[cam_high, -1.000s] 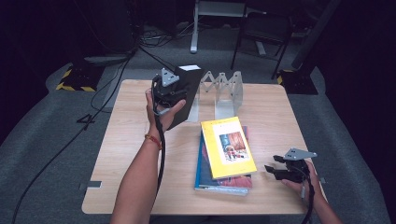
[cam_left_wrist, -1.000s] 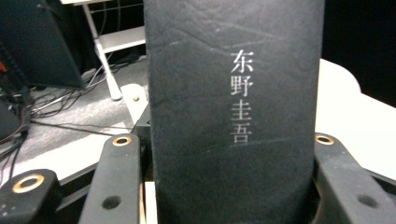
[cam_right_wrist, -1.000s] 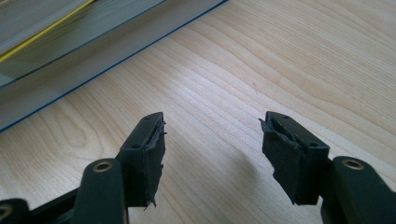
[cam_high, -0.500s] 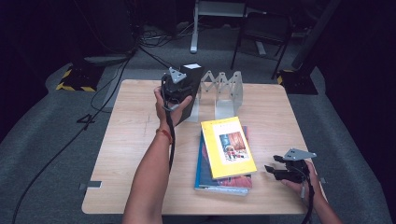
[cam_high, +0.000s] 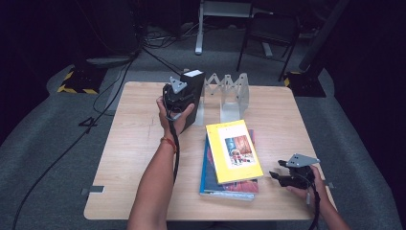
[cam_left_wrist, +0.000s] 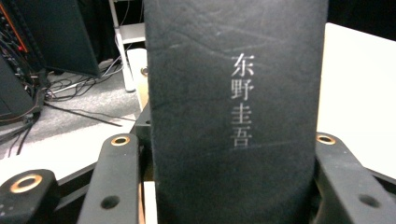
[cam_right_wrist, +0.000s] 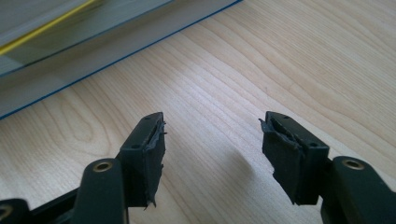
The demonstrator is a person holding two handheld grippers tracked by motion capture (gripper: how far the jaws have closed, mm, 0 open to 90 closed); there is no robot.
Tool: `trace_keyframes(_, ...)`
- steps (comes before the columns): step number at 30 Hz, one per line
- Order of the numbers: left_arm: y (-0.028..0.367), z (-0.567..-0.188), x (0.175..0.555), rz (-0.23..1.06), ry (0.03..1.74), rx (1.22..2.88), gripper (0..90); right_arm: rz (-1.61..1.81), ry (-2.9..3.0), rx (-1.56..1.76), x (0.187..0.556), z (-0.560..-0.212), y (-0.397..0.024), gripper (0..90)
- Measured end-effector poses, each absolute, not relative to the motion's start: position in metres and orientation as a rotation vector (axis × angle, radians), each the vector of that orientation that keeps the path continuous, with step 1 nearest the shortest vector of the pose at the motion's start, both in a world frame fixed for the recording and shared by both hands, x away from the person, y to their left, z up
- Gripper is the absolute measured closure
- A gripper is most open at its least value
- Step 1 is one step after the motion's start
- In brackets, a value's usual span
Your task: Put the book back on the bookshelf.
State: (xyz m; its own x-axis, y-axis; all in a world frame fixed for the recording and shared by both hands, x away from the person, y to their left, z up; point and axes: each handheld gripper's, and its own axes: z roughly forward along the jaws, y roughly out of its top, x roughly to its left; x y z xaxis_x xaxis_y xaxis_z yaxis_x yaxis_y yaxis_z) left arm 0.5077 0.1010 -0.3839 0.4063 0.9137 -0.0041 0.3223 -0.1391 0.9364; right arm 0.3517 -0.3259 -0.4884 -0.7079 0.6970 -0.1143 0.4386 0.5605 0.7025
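Left gripper (cam_high: 178,96) clamps its jaws on the spine of a black book (cam_left_wrist: 236,112), held upright at the far side of the worktop (cam_high: 134,158), just beside the left end of a grey metal book rack (cam_high: 230,91). Right gripper (cam_right_wrist: 212,140) rests near the worktop's near right corner, jaws apart with nothing between them, close to a stack of books (cam_high: 232,158) topped by a yellow one.

black book (cam_left_wrist: 236,116) cropped, jaws perhaps hidden behind
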Motion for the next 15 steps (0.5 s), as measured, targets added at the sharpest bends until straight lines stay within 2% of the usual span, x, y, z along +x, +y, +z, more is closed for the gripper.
trace_keyframes(6, 0.108, -0.387, 0.492, 0.753, 1.091, 1.682, 50.8, 0.916, 2.423, 0.934, 0.354, -0.49, -0.327, 39.6)
trace_keyframes(15, 0.136, -0.397, 0.468, 0.685, 1.055, 1.71, 50.4, 0.89, 2.413, 0.915, 0.352, -0.489, -0.324, 39.6)
